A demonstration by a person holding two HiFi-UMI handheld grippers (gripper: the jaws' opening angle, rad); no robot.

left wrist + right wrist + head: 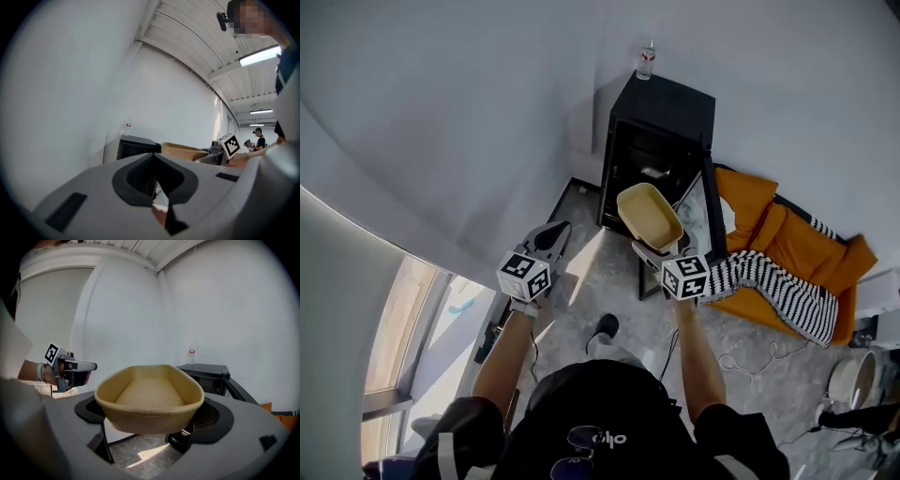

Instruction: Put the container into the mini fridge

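Clamping the near end of the tan container (149, 401) in the right gripper (152, 425), jaws squeezed against its wall from both sides. Carrying it in the air, in front of the mini fridge (661, 127) and short of the opening, door (713, 202) swung open to the right. Holding nothing in the left gripper (548, 239), jaws pressed together, off to the left, well apart from the load. Judging by this: transport step, container lifted but not yet inside. Next, probably: reach forward and down, line up with the dark cavity, clear the door edge, slide in, then release.
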